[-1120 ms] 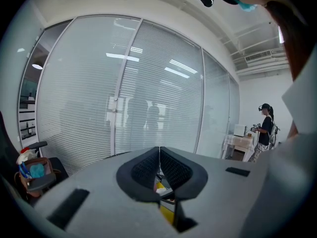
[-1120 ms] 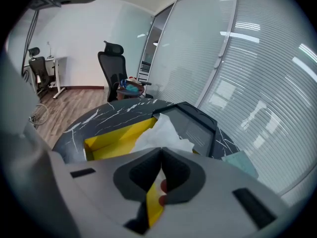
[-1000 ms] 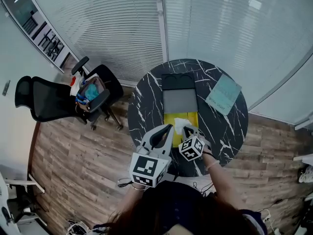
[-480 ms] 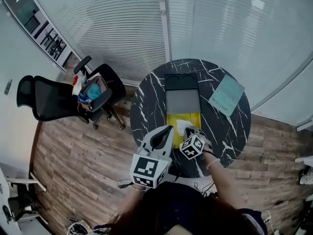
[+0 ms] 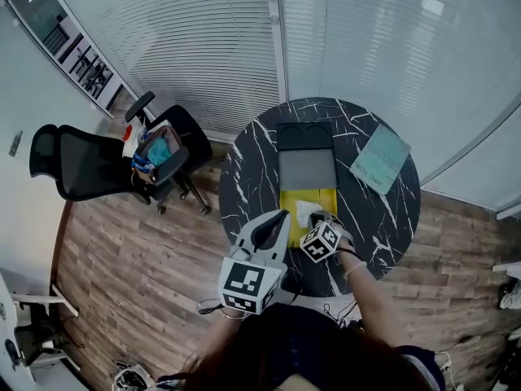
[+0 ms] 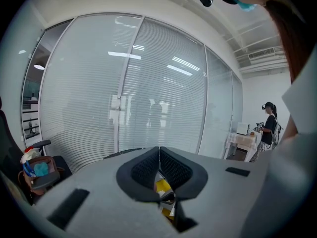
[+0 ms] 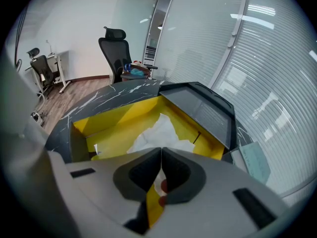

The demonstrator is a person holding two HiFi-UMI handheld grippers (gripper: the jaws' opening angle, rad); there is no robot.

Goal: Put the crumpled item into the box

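Note:
A white crumpled paper (image 5: 306, 210) (image 7: 161, 130) lies inside the yellow box (image 5: 289, 198) (image 7: 119, 120), whose grey lid (image 5: 307, 168) (image 7: 208, 110) is folded back beyond it. My right gripper (image 5: 316, 217) (image 7: 161, 150) is over the box's near edge. Its jaws are shut, with the paper's near edge pinched at their tips. My left gripper (image 5: 281, 216) (image 6: 159, 150) hovers just left of the box, raised and pointing at the blinds. It is shut with nothing in it.
The box stands on a round black marble table (image 5: 252, 169). A teal notebook (image 5: 381, 156) (image 7: 255, 162) lies at the table's right. Two black office chairs (image 5: 81, 165) stand to the left, one holding a bag (image 5: 155, 149). A person (image 6: 270, 128) stands far off.
The view has drifted slightly. Both grippers and the paper keep nearly the same places over the box.

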